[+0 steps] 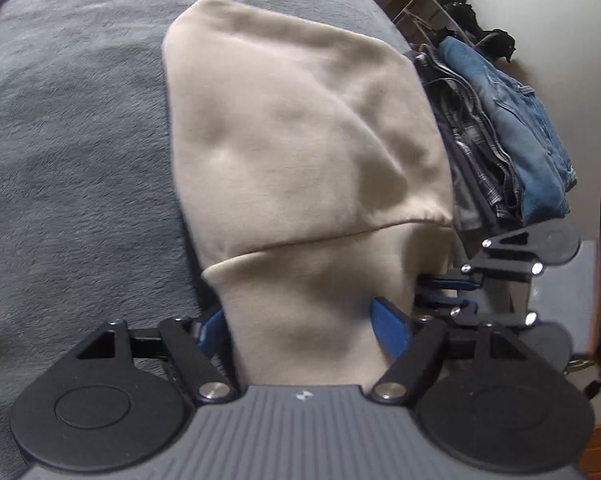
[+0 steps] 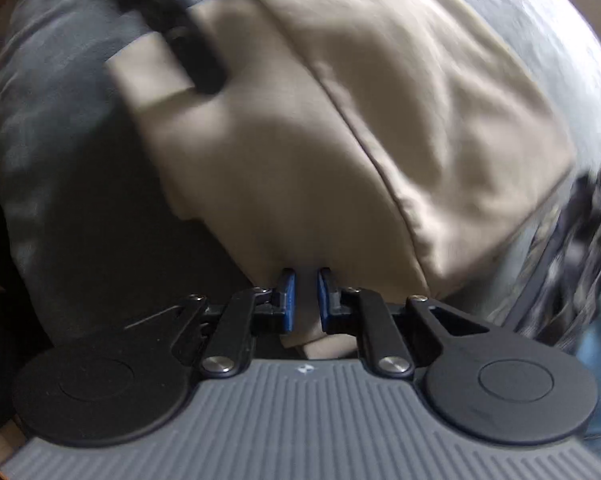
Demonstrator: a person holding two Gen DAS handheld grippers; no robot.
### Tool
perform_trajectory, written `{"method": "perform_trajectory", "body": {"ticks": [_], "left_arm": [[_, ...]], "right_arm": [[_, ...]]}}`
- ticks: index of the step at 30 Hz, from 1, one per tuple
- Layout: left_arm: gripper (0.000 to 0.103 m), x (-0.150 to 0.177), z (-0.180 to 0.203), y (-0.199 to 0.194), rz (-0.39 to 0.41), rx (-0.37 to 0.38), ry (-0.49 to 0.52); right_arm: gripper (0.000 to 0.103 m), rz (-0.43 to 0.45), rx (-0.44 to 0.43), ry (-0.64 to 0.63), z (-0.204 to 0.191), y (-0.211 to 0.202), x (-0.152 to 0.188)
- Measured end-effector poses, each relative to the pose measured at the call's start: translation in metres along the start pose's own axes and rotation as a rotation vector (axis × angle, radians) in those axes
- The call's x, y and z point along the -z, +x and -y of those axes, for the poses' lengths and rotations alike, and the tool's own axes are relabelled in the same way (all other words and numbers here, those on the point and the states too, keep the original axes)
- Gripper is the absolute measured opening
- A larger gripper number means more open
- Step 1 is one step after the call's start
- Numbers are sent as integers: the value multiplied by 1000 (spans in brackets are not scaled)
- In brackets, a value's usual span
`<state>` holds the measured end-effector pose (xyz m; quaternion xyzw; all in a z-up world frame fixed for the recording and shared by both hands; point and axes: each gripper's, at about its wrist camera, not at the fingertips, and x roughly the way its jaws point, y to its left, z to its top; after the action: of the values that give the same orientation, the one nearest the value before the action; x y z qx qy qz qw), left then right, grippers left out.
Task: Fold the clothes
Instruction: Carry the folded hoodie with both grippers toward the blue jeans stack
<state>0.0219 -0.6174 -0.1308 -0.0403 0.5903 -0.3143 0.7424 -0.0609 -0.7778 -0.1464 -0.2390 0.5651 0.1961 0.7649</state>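
In the left wrist view, the left claw (image 1: 300, 326) is spread wide, and the near end of a beige garment (image 1: 300, 140) fills the space between its two blue fingers (image 1: 390, 326); the cloth lies between them, but it is not clear whether they press on it. Just to the right of this, the right claw (image 1: 440, 290) comes in from the side and its blue tips touch the same edge of the garment. In the right wrist view the right claw (image 2: 305, 296) is nearly pressed together and pinches a small fold of the beige garment (image 2: 340, 120) between its blue fingers (image 2: 287, 294). The garment is folded, with one layer edge running across it like a seam, and from the claws it stretches away over a grey fleece blanket (image 1: 72, 140) that covers the bed. In the right wrist view a dark, blurred part of the other tool lies over the far left corner of the cloth. Beyond the garment, at its right side, there is a pile of folded clothes (image 1: 496, 136) with blue jeans on top and checked cloth under them. Farther away stands a metal rack (image 1: 424, 4) with something black on it, against a pale wall.
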Motion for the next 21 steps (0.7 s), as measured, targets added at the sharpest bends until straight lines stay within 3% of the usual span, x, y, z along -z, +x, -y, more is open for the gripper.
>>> {"method": "perform_trajectory", "body": {"ticks": [2, 9, 12, 15, 20, 21], "left_arm": [[81, 2, 1, 0, 10, 1, -1], [82, 8, -8, 2, 20, 24, -29], [84, 11, -10, 8, 19, 33, -53], [84, 16, -4, 11, 24, 28, -42], [81, 26, -6, -10, 58, 39, -83], [81, 29, -9, -16, 66, 43, -104]], "right_arm": [[9, -14, 12, 41, 2, -9, -4], [10, 79, 68, 33, -15, -57, -20], [10, 108, 64, -80, -33, -49, -34], [10, -58, 126, -185, -41, -1, -25], [10, -133, 161, -222, -39, -9, -28], [10, -114, 165, -218, -38, -19, -36]]}}
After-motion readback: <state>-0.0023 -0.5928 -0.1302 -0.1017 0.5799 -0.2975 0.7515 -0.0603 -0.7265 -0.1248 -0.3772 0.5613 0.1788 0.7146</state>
